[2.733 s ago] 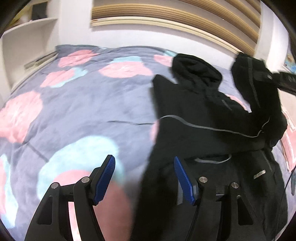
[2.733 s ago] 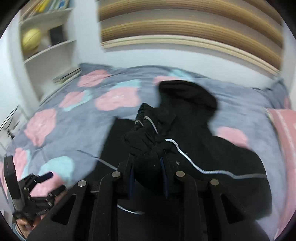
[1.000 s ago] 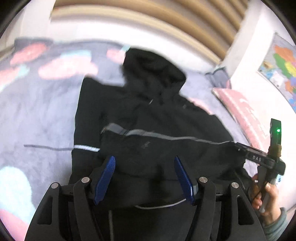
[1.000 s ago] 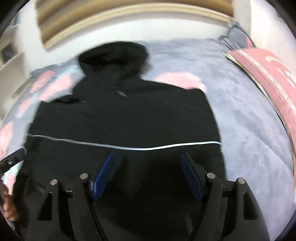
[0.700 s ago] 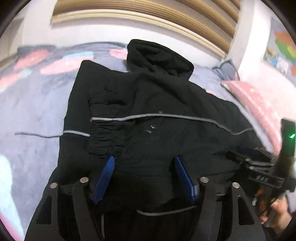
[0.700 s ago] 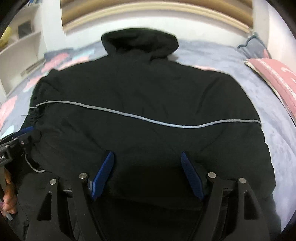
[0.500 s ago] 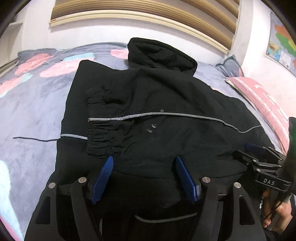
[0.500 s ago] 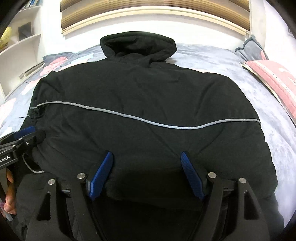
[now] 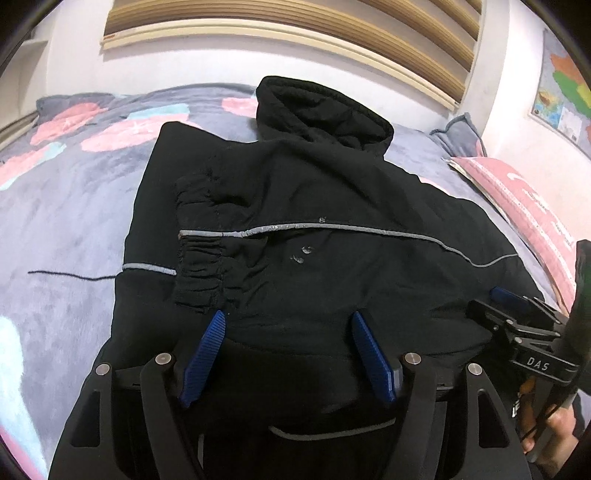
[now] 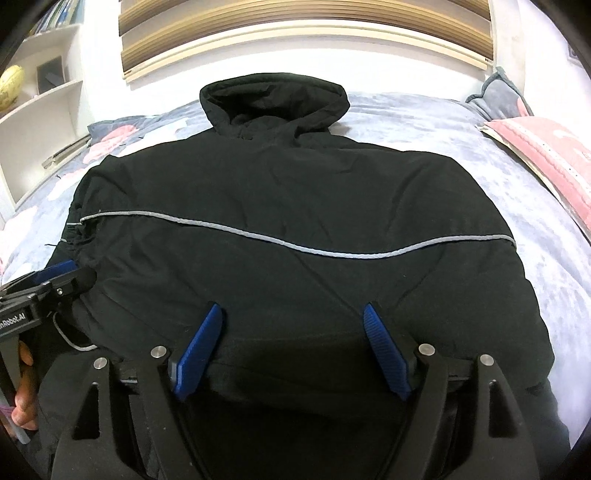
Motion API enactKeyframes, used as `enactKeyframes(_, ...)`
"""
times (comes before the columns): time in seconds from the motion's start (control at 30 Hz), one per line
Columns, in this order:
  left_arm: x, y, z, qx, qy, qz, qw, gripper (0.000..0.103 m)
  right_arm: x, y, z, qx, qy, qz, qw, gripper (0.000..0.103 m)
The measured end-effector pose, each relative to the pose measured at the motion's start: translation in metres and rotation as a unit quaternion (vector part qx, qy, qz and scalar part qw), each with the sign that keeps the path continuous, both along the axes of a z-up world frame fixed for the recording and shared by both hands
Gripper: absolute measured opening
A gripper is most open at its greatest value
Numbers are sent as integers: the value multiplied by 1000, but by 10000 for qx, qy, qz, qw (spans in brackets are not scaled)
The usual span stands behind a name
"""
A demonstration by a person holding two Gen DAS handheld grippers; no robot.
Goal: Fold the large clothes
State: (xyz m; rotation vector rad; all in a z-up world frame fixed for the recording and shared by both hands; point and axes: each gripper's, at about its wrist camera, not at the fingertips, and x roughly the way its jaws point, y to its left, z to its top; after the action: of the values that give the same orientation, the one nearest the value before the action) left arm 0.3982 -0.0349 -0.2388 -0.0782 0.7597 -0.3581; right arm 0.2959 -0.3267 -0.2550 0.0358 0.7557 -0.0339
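Both the left gripper (image 9: 288, 332) and right gripper (image 10: 293, 325) hover fingers apart, apparently gripping nothing, over the black jacket (image 10: 288, 206).

My left gripper (image 9: 288, 354), right gripper (image 10: 293, 349): black frames, blue ribbed pads, silver pivot screws; white "DAS" lettering on right frame.

A bed (image 10: 461, 122) with a grey cover printed in pink and pale blue patches (image 9: 122, 133) is seen filling most of the room. Behind the bed, a white wall (image 9: 221, 62) is crossed by stepped wooden mouldings (image 10: 295, 29). To the bed's left, white shelves (image 10: 40, 99) are fitted. At its right edge a pink pillow (image 10: 546, 151) is laid, and a coloured map (image 9: 561, 92) is hung above it.
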Motion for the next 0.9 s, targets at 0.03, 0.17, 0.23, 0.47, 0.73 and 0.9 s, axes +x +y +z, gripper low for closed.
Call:
enactKeyframes(0.03, 0, -1, 0, 50, 20, 5, 10000, 73, 2, 0, 0, -1, 33, 9, 10000, 81)
enactKeyframes(0.17, 6, -9, 7, 396, 414, -59, 9983, 73, 10, 3, 5, -118, 445, 21, 9989, 81)
enactKeyframes(0.23, 7, -9, 23, 383, 782, -157, 9961, 73, 13, 3, 14, -127, 894, 74, 9959, 81)
enactKeyframes(0.47, -16, 6, 159, -282, 768, -273, 9963, 73, -4, -42, 116, 933, 1548, 28, 9835, 82)
enactKeyframes(0.73, 47, -3, 254, -179, 338, -110, 9992, 73, 63, -111, 192, 1632, 1215, -600, 9772, 84)
enactKeyframes(0.9, 132, -18, 249, -140, 435, 67, 9989, 74, 157, -122, 182, 1673, 1282, -565, 9759, 84)
